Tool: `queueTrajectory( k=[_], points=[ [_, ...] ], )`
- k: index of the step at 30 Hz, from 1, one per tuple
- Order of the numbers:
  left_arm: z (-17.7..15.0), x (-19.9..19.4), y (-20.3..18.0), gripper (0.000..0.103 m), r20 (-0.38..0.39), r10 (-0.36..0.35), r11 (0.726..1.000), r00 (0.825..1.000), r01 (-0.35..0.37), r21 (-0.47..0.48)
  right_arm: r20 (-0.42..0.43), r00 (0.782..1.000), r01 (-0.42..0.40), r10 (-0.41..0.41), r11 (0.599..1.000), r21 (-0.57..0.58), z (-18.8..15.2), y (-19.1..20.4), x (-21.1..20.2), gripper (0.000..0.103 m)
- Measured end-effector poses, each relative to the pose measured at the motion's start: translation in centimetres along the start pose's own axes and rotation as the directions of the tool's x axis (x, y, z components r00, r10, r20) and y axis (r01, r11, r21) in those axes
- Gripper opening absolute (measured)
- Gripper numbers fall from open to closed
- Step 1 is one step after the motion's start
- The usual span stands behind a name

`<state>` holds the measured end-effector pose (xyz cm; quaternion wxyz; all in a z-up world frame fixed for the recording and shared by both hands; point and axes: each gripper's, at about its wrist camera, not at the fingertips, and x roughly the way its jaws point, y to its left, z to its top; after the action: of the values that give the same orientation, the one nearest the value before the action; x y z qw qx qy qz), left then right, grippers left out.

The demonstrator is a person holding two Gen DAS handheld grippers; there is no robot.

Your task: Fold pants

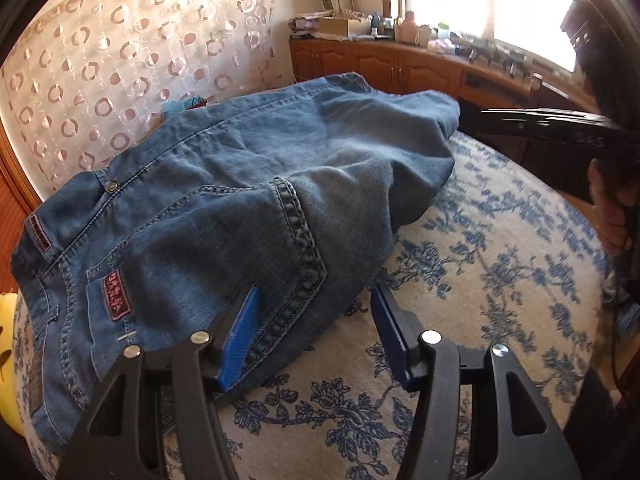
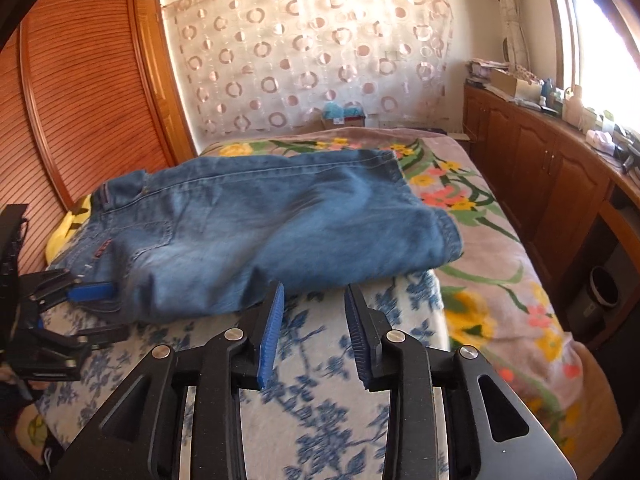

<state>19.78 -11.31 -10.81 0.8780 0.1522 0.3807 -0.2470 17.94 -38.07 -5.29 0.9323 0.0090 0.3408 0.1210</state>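
Blue jeans (image 1: 240, 184) lie folded into a short, thick bundle on the bed, waistband and back pocket toward the left. My left gripper (image 1: 316, 296) is open at the bundle's near edge; its left pad (image 1: 244, 332) lies over the denim by the heavy seam, and the right pad hangs over the bedcover. The right wrist view shows the jeans (image 2: 260, 216) from the front and my left gripper (image 2: 106, 312) at their left corner. My right gripper (image 2: 314, 288) is open with nothing between its fingers, just short of the near edge. It (image 1: 520, 120) also shows at the right of the left wrist view, held by a hand.
The bed has a white cover with blue flowers (image 2: 320, 400) over a pink flowered blanket (image 2: 500, 280). A yellow cushion (image 2: 68, 224) lies beyond the waistband. A slatted wooden wardrobe (image 2: 80, 80) stands left, a cluttered wooden cabinet (image 2: 540, 152) runs under the window, and a bin (image 2: 600, 292) sits below.
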Motion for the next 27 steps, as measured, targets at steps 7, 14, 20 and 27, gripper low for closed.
queueTrajectory(
  k=[7, 14, 20, 27],
  points=[
    [1.5, -0.7, 1.4, 0.007, 0.014, 0.007, 1.000, 1.000, -0.007, -0.021, -0.019, 0.999, -0.038, 0.037, 0.999, -0.013, -1.4, 1.7, 0.0, 0.032],
    [5.0, -1.9, 4.3, 0.003, 0.050, 0.026, 0.998, 0.998, -0.024, -0.052, -0.044, 0.995, -0.096, 0.095, 0.995, -0.039, -1.3, 3.9, 1.6, 0.032],
    [6.2, -1.2, 6.0, 0.003, 0.037, 0.018, 0.997, 0.999, -0.015, -0.071, -0.072, 0.988, -0.141, 0.136, 0.987, -0.072, -0.2, 6.6, 4.4, 0.032],
    [5.1, -1.3, 6.7, 0.012, 0.035, -0.032, 0.994, 0.999, 0.035, -0.106, -0.061, 0.978, -0.206, 0.200, 0.973, -0.106, 1.7, 8.5, 6.1, 0.032]
  ],
)
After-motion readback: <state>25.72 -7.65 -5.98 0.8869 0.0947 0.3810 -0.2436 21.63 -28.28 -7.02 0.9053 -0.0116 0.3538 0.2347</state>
